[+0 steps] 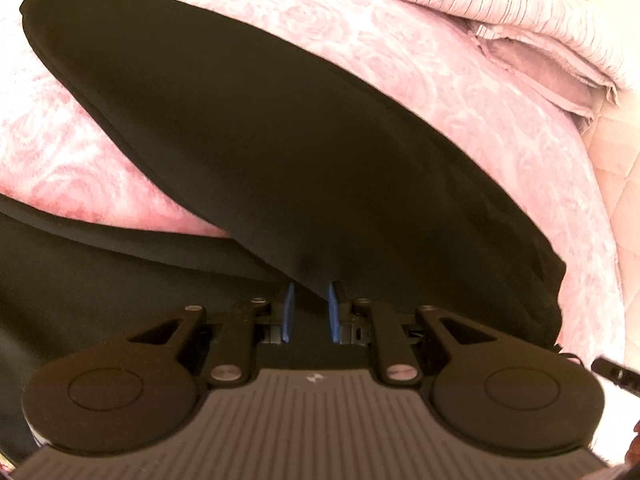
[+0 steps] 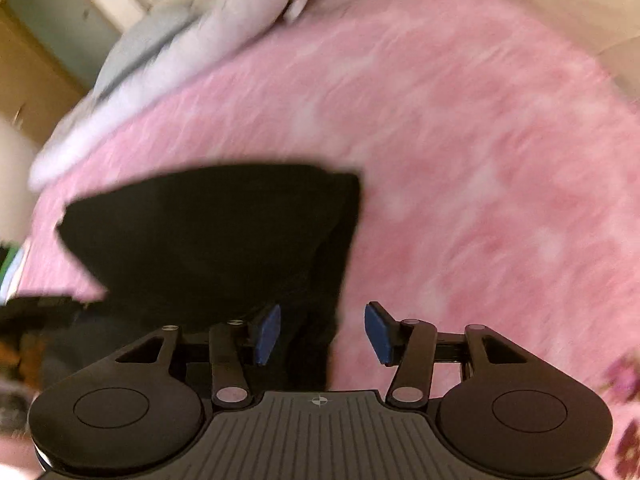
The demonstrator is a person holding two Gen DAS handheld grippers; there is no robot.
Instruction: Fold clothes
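On the pink bedspread, black garment, smooth, folded lengthwise.

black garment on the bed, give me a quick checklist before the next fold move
1. Left gripper pinching the black garment: ok, fabric runs between its close-set pads.
2. Right gripper gripping fabric: not ok, jaws wide open, holding nothing.
3. Garment under the right gripper: ok, its edge lies between the pads.
4. Pink blanket free beyond the garment: ok.
5. Garment wrinkle-free: cannot tell, too dark.
6. Right view sharp: not ok, blurred.
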